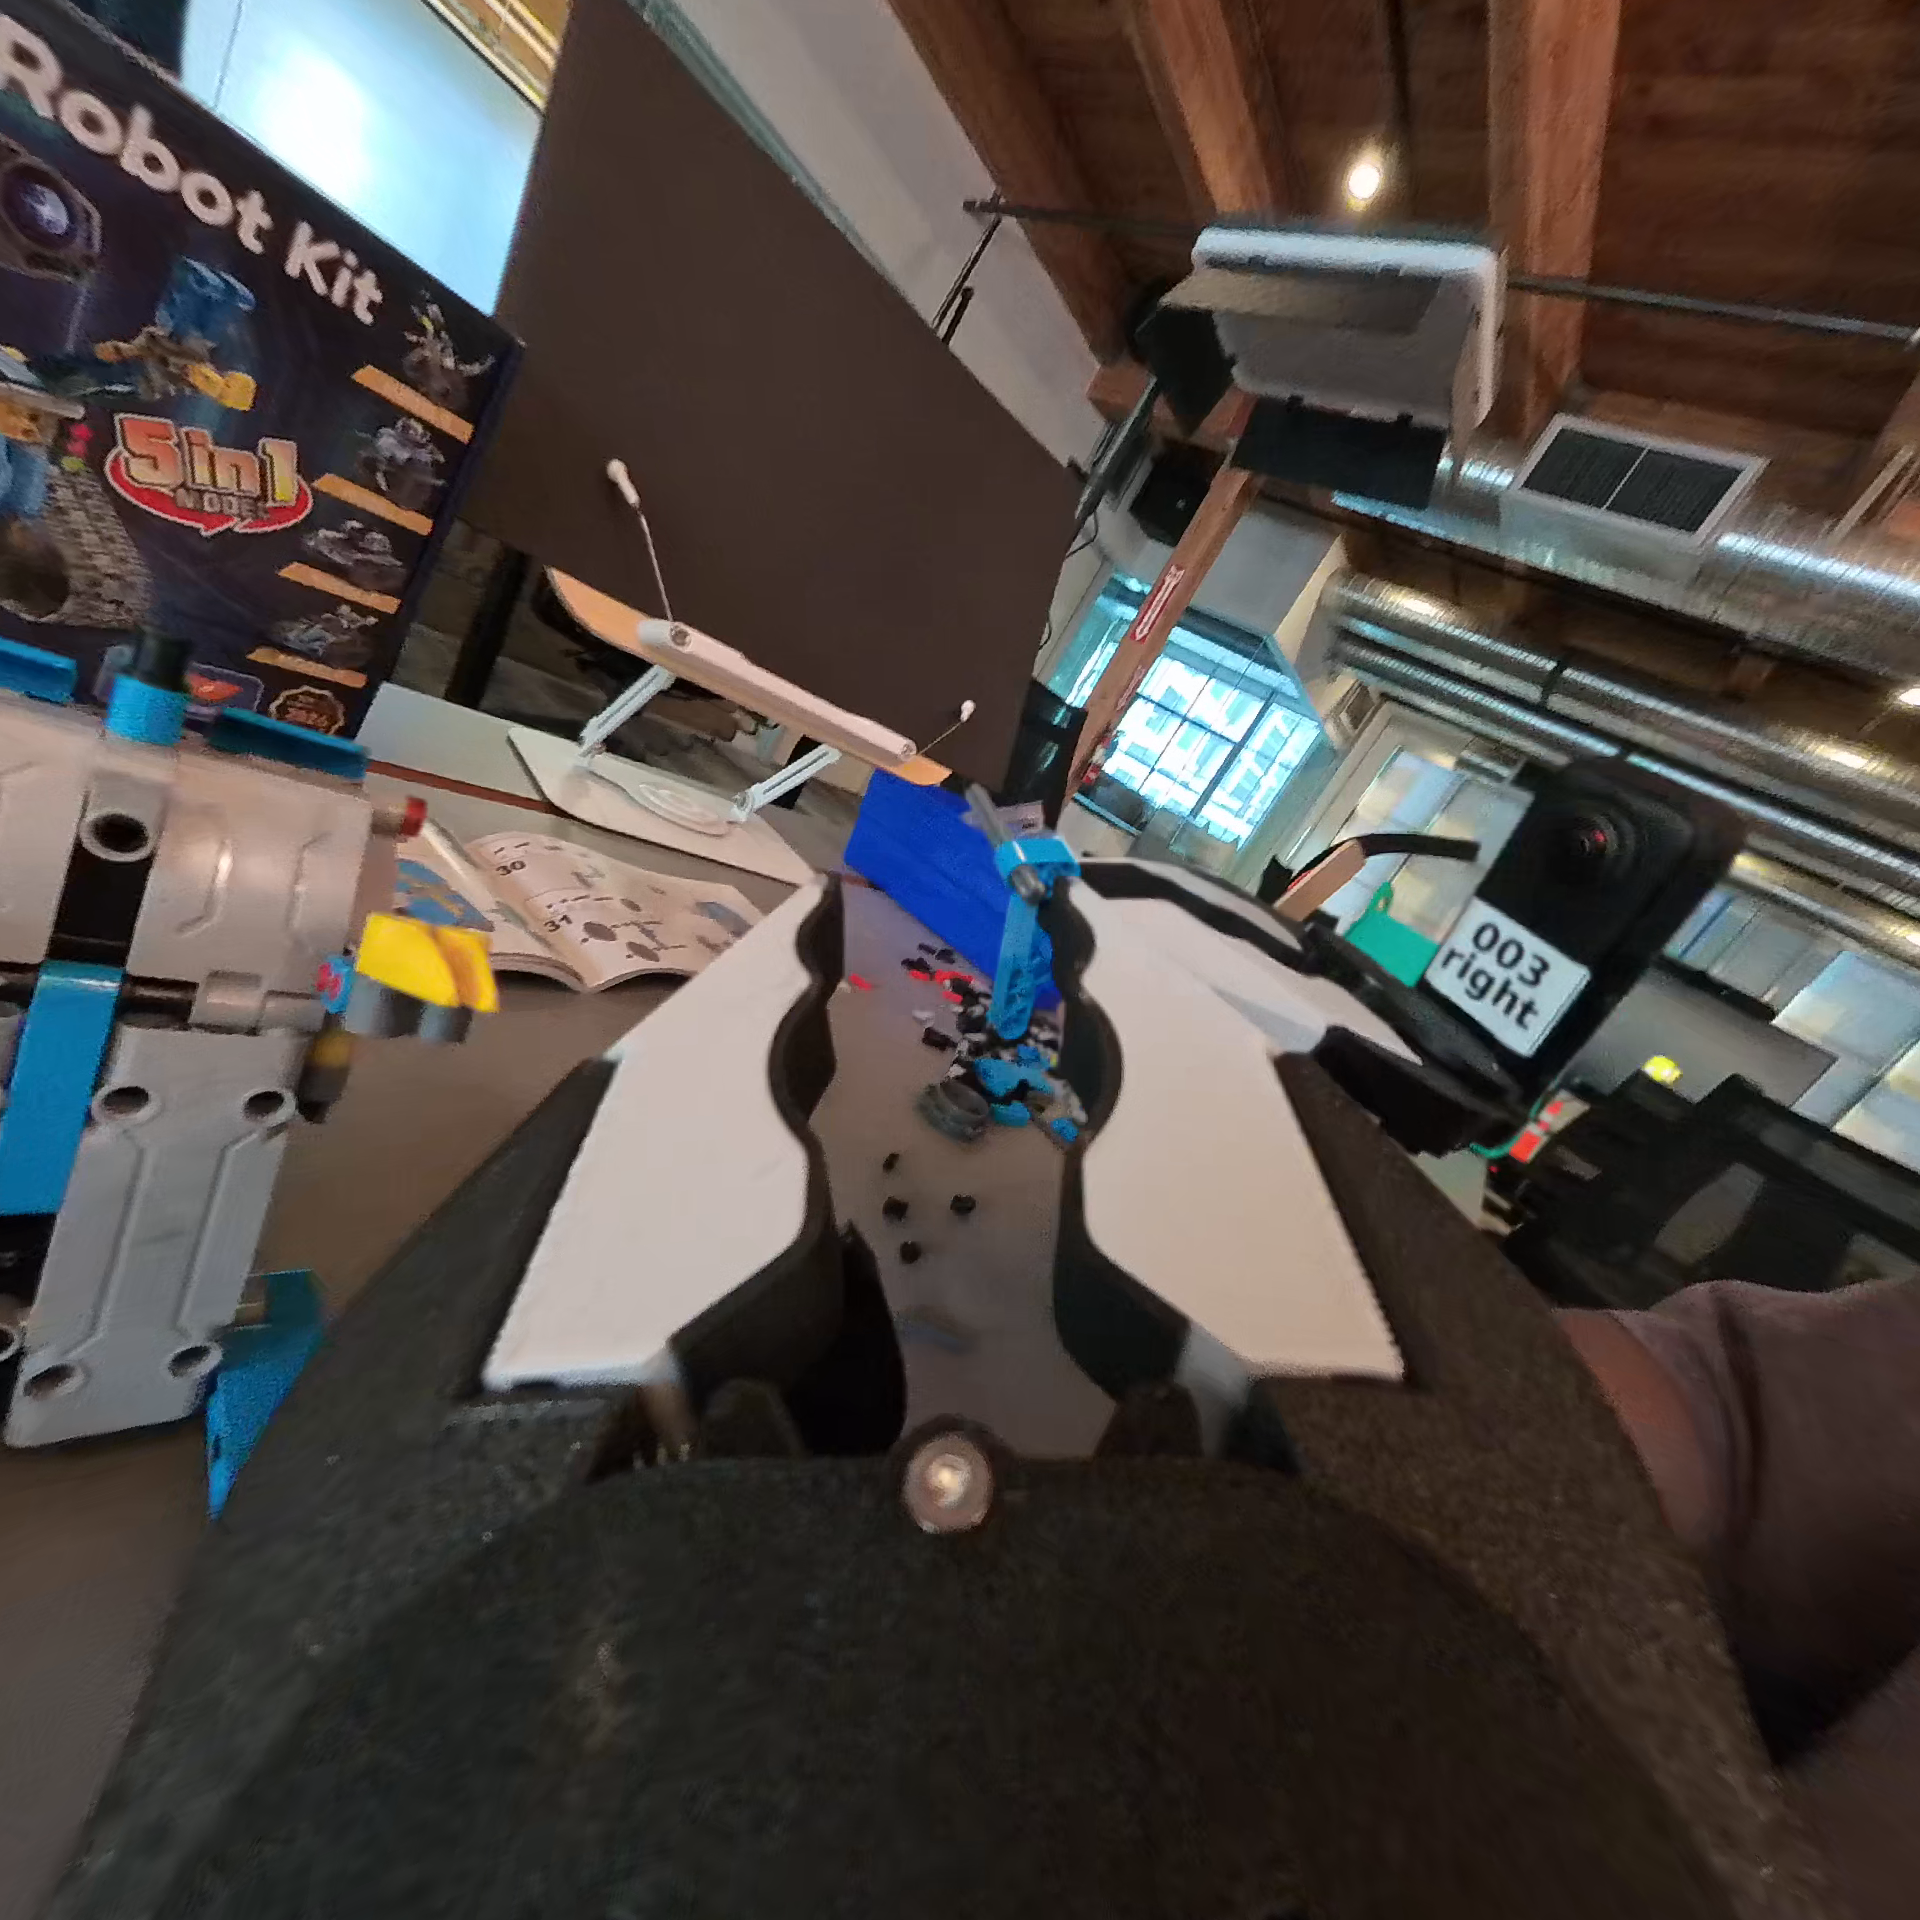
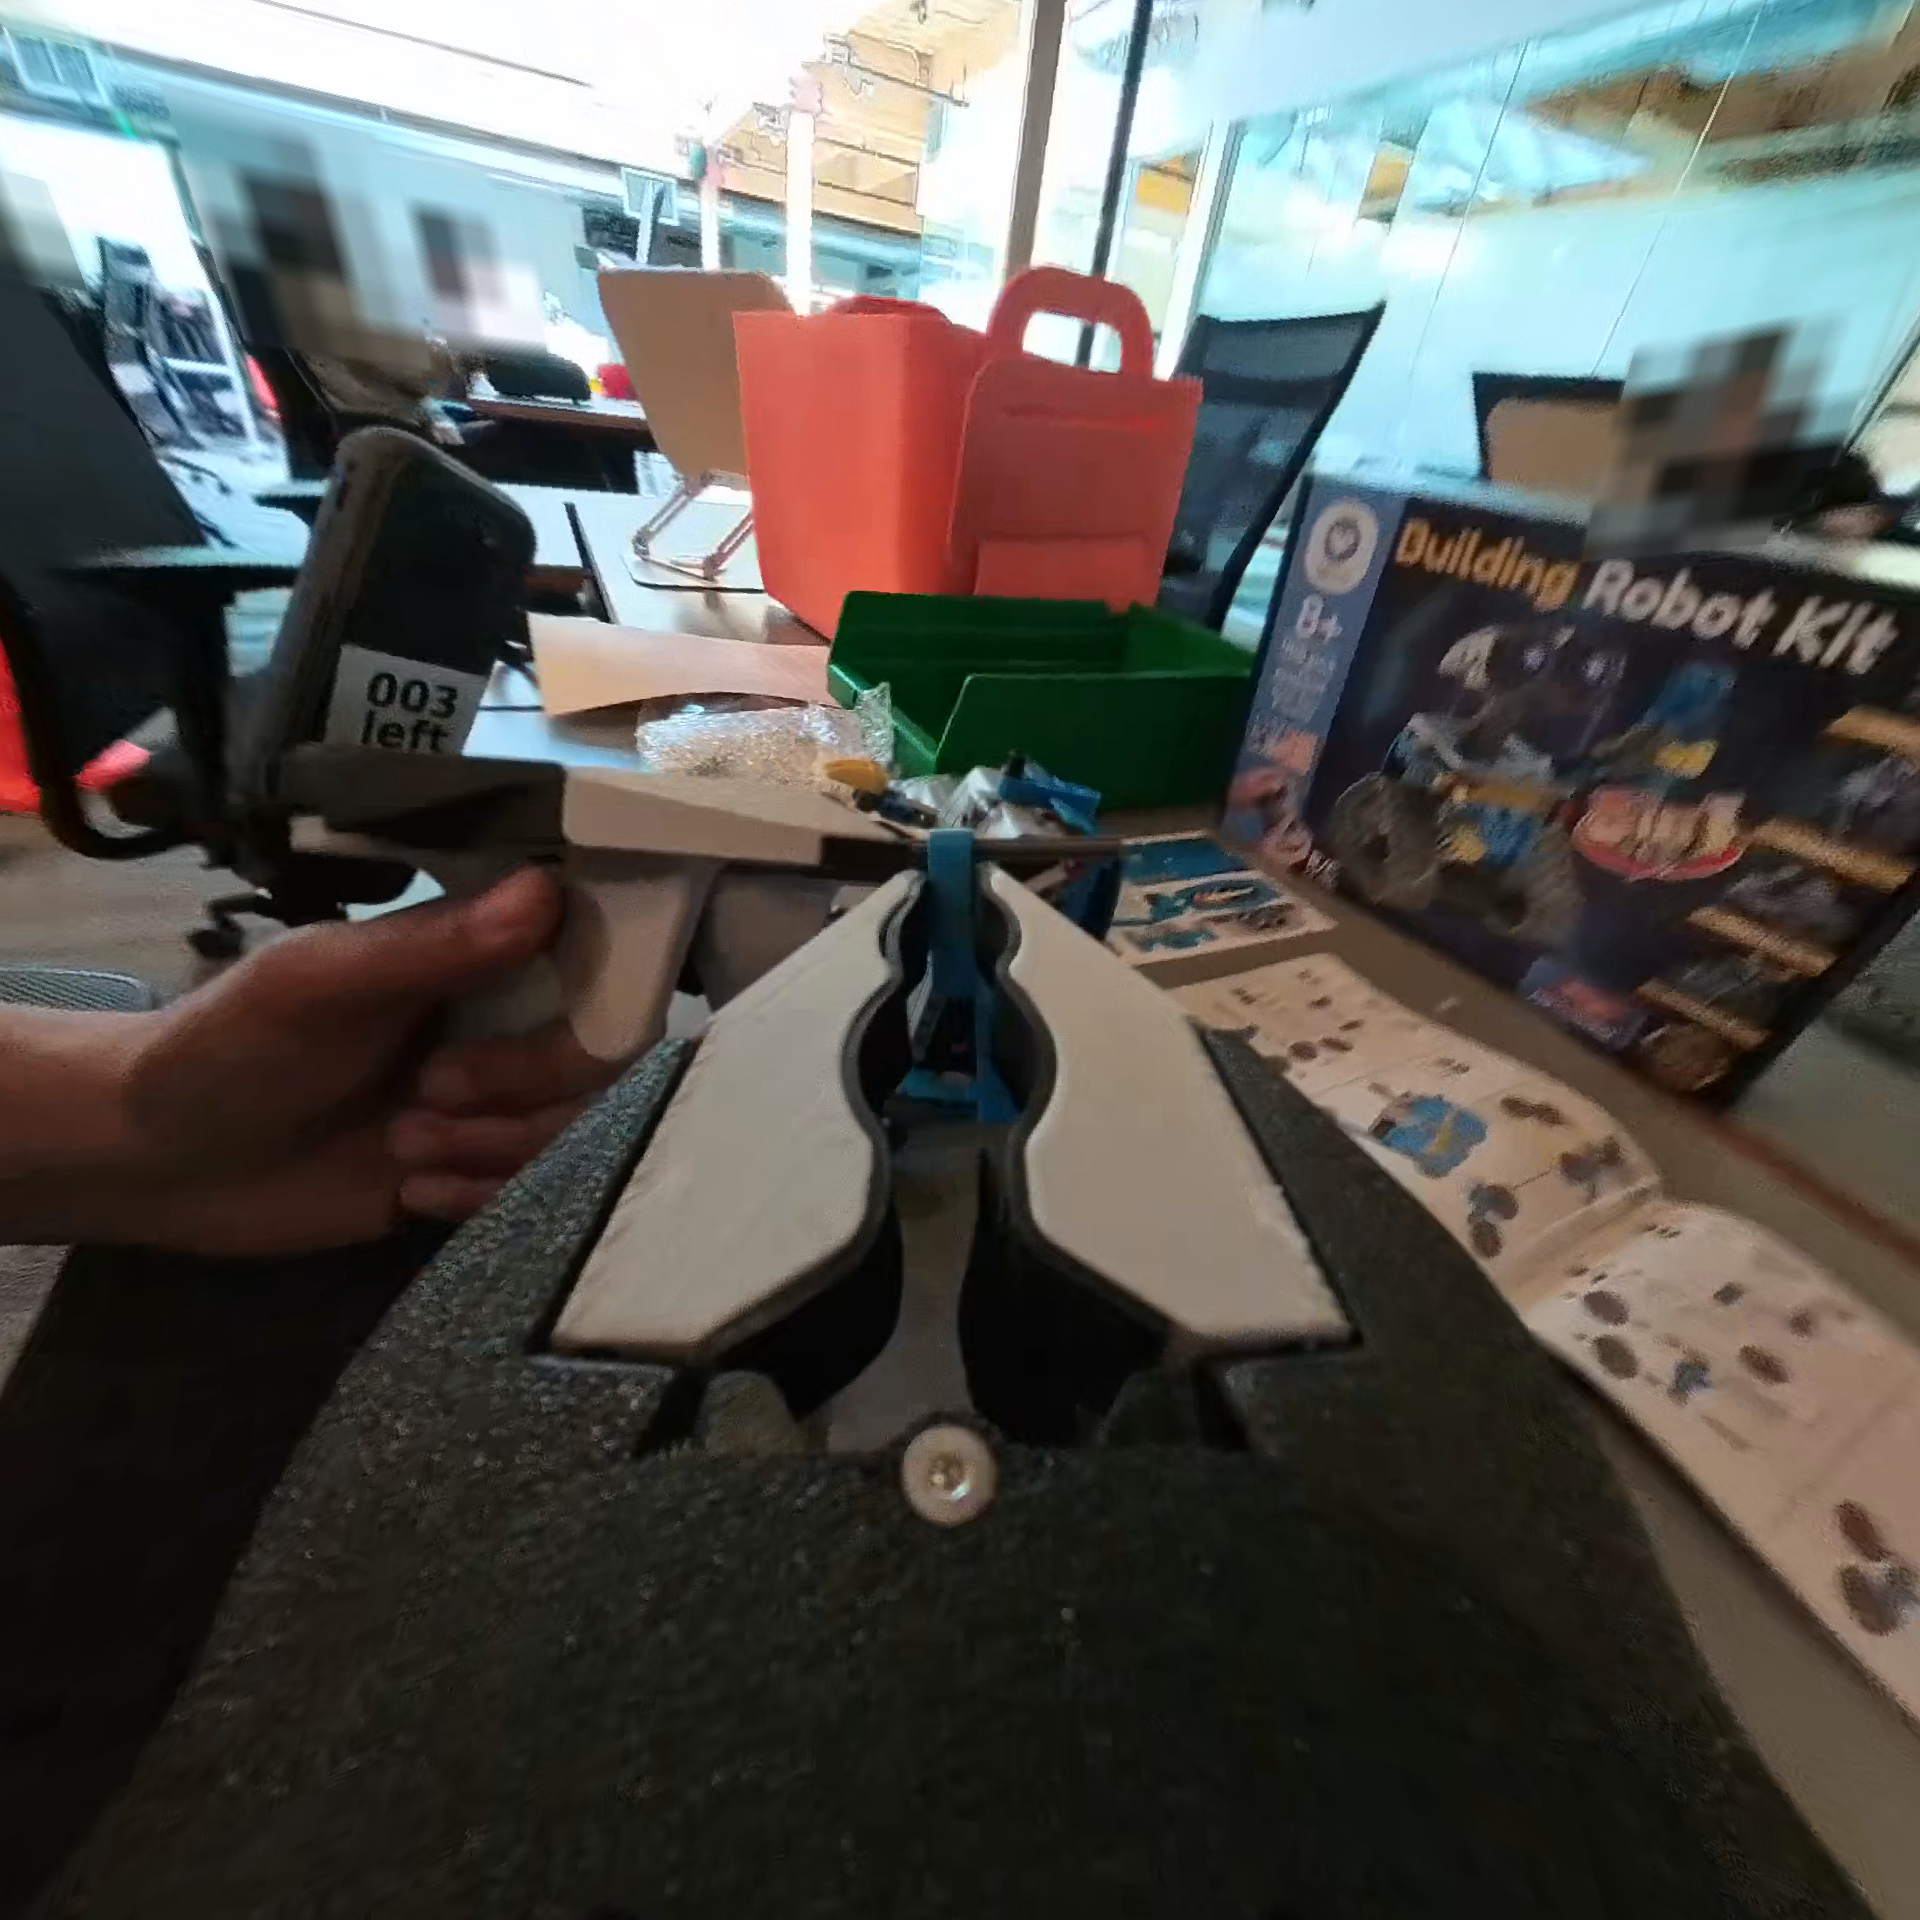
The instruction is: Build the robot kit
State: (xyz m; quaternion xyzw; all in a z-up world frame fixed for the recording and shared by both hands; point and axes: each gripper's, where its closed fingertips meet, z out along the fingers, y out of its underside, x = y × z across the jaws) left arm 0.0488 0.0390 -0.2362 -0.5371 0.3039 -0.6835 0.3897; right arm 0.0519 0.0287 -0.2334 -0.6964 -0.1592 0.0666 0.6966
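My right gripper [image 2: 956, 888] is shut on a blue beam piece [image 2: 951, 935] with a dark axle [image 2: 1039, 847] through its top, held above the table. In the left wrist view the same blue piece [image 1: 1020, 935] stands upright just past my left gripper [image 1: 951, 894], against its right fingertip [image 1: 1070, 904]. My left gripper is open and holds nothing. From the right wrist view it [image 2: 883, 842] reaches in from the left with its tip at the axle. A part-built grey and blue robot model [image 1: 156, 987] stands on the table left of the left gripper.
A pile of small loose parts [image 1: 987, 1081] and a blue tray [image 1: 925, 852] lie ahead. An open instruction booklet [image 2: 1558, 1195] and the kit box [image 2: 1610, 779] are at the right. A green bin [image 2: 1039, 675], an orange bag [image 2: 935, 447] and a clear plastic bag [image 2: 748, 738] stand behind. Left and right tips are no more than a few centimetres apart.
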